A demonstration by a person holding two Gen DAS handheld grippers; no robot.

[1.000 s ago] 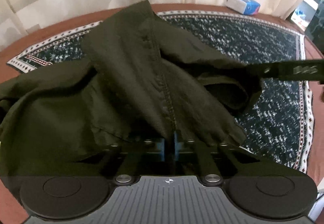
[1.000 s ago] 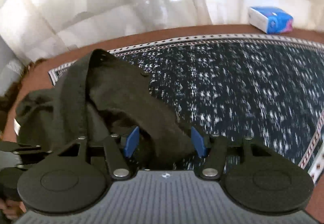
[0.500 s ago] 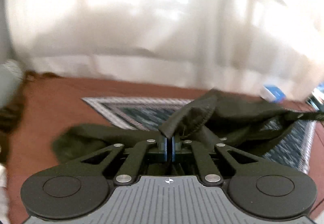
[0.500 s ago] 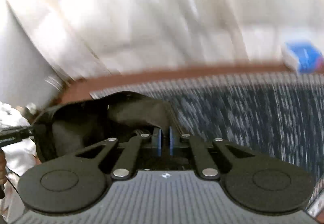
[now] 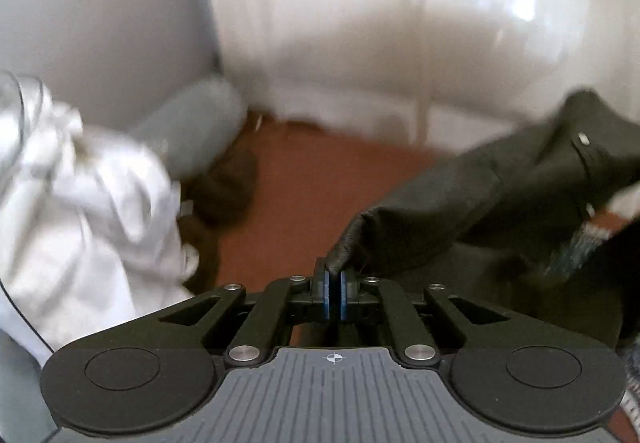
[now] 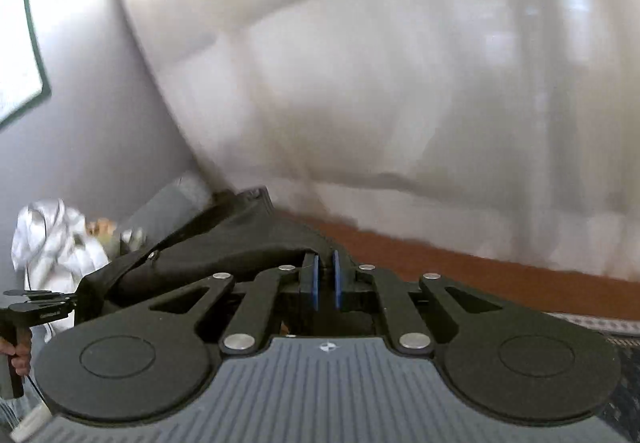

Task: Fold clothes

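Note:
A dark olive garment (image 5: 480,203) hangs stretched between my two grippers, lifted off the table. My left gripper (image 5: 334,283) is shut on one edge of it; the cloth runs away to the right. My right gripper (image 6: 325,275) is shut on another edge of the garment (image 6: 224,243), which stretches to the left toward the left gripper (image 6: 40,307), seen there held in a hand. A small snap button (image 5: 583,139) shows on the cloth.
A heap of white clothes (image 5: 80,211) lies at the left on the brown table (image 5: 312,179), next to a grey cushion (image 5: 200,131). White curtains (image 6: 400,103) hang behind. The patterned dark blue mat (image 6: 624,375) shows at the lower right.
Both grippers have lifted the garment off the mat and swung left and up. The right gripper, open one second ago, has shut on the cloth. The views now face the curtains and wall.

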